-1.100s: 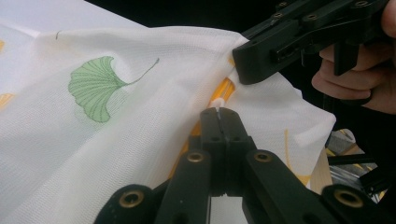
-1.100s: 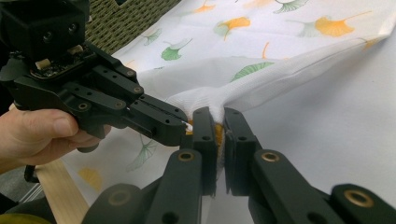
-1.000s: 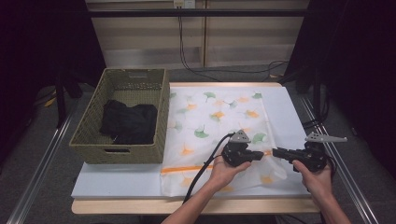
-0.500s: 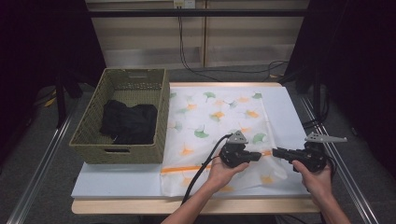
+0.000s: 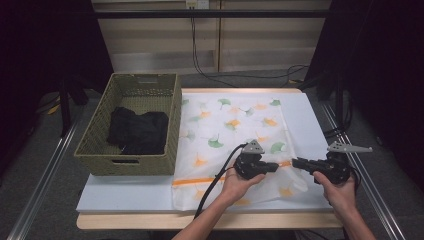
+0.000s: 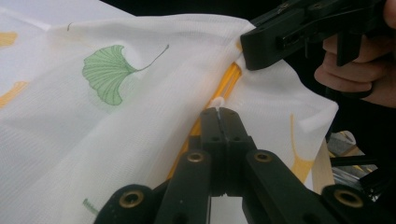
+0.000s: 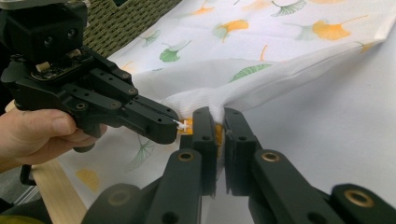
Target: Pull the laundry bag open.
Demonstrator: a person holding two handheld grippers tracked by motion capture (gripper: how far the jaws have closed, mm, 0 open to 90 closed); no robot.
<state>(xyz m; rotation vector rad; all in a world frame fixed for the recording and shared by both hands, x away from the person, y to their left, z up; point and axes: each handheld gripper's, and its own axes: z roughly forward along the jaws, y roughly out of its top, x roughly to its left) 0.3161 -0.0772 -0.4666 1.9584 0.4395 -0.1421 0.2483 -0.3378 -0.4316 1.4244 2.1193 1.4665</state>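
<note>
Currently, high view: white leaf-print mesh bag lies flat on the pale table mat, just right of the woven basket, which holds a dark garment. Orange zipper strip runs along the bag's near end. Left gripper and right gripper point at each other, tips nearly meeting over that strip near the bag's right edge. Person's left hand and right hand come in from the bottom edge.

Left gripper view: left gripper jaws fully closed, pinching the small white zipper pull at the tips. Bag fabric is lifted and drapes off to the left; orange zipper runs up toward the right gripper, which is clamped on the fabric at the zipper's far end.

Right gripper view: right gripper jaws nearly closed, white mesh and orange zipper bunched between the pads. Left gripper comes in from the left, tip just beside, nipping the white pull. Basket wall top left.
</note>
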